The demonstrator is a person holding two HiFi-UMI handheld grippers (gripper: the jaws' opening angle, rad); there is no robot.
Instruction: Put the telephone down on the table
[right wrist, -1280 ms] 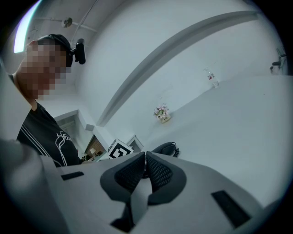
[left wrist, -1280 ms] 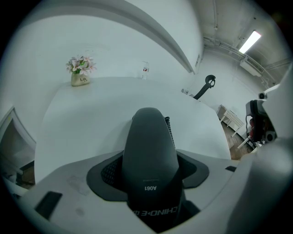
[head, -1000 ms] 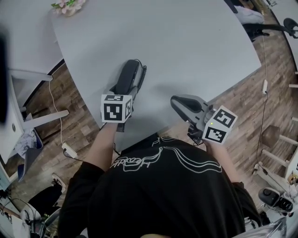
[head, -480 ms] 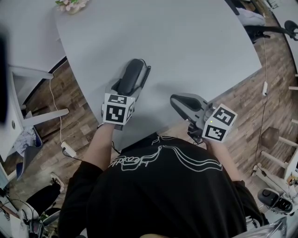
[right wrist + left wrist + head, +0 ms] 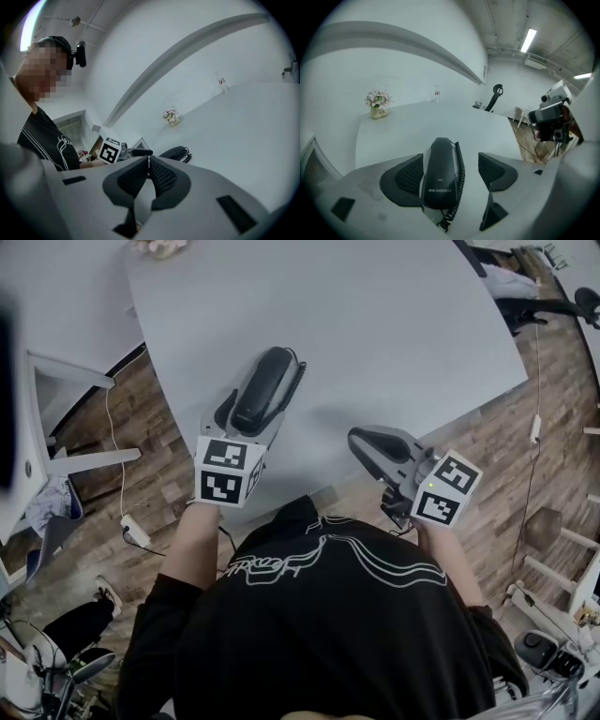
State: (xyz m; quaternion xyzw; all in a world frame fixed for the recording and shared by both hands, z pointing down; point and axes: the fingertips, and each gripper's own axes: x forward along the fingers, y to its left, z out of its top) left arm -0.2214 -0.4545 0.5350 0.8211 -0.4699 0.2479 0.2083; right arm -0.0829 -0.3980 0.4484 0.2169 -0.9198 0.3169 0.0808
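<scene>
Head view looks down; all 3 share telephone (image 5: 264, 390).

- Worktop (image 5: 394, 324): pale grey, curved edge.
- Telephone (image 5: 265, 390): black handset with coiled cord, lying flat between the left gripper's (image 5: 251, 423) spread jaws.
- Flower pot (image 5: 377, 104): far ahead of that gripper, to its left.
</scene>
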